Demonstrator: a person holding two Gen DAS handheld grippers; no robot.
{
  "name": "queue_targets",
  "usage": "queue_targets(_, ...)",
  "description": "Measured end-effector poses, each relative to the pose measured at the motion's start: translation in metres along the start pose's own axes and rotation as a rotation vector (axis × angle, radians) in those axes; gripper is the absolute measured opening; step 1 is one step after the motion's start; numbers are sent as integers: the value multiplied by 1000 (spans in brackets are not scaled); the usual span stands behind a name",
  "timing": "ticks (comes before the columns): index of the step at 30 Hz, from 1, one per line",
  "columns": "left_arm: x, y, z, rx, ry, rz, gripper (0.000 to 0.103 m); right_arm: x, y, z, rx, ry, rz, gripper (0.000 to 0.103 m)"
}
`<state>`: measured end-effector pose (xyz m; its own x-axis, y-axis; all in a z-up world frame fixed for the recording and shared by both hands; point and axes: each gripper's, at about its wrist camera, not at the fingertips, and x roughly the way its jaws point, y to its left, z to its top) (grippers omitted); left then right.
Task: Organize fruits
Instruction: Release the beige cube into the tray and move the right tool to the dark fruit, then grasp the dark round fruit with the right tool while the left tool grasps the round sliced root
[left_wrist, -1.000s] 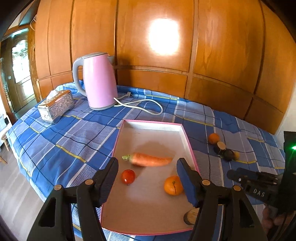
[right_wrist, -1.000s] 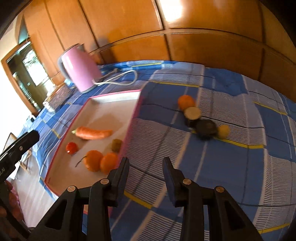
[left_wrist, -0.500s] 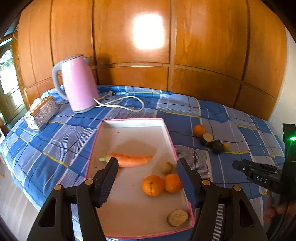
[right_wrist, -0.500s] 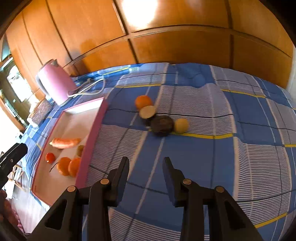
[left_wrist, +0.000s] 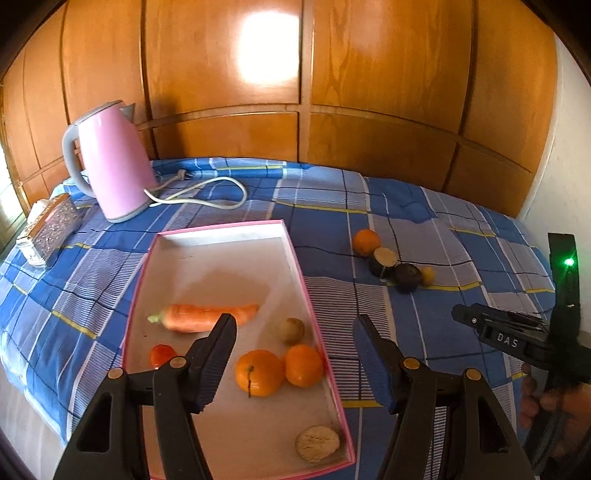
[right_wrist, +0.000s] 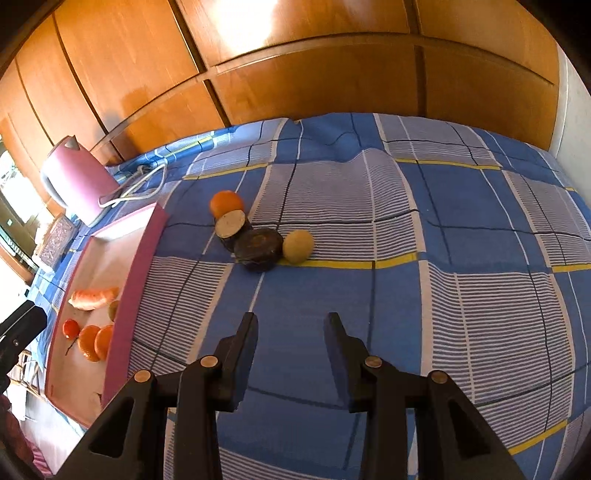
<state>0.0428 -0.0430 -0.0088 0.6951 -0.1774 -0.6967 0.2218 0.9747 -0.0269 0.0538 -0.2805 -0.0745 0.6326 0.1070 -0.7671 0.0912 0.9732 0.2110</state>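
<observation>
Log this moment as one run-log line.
left claw: open, empty | right claw: open, empty | tray: carrot, two oranges | cloth: four fruits outside

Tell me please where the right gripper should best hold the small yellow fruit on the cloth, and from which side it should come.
Probably across the round middle of the yellow fruit, coming from above with the open right gripper. One jaw goes on its far side, one on its near side, because the dark fruit touches its left side.

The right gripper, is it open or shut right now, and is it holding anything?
Open and empty. The right gripper shows a clear gap between its fingers, with only blue checked cloth visible through it.
</observation>
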Motion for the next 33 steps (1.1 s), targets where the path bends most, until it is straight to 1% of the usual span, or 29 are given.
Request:
queue_targets(5,9,-6,5,7,25,-33,66,7,-2,7,-6,-1,-11,37)
queue_targets(7,14,-11,7,10,37,-46,66,8,-2,10,-11,-2,-3,37)
queue_targets(11,22,-17,11,12,51,-63,65,9,10,17,-78,-22,33,36)
queue_targets(14,27,-18,13,5,61,-71,65,14,20,24,-134,-20,57,37)
queue_targets(16,30,-19,15,7,64,-72,65,18,28,30,-183,-30,40,40)
queue_targets(20,36,-19,17,7,81,-83,65,29,41,40,-264,-25,39,43)
queue_targets(22,40,-20,19,6,90,-88,65,37,50,45,-326,-21,24,43)
queue_targets(26,48,-20,23,4,103,-103,65,60,65,48,-466,26,-32,46)
queue_targets(30,56,-22,26,8,113,-110,65,74,70,44,-542,44,-89,47)
queue_targets(31,58,-22,27,6,118,-114,65,74,68,45,-540,41,-90,45)
queue_targets(32,60,-22,28,5,122,-117,65,72,66,46,-533,35,-87,38)
queue_targets(33,63,-23,29,3,126,-121,65,70,62,47,-517,32,-72,37)
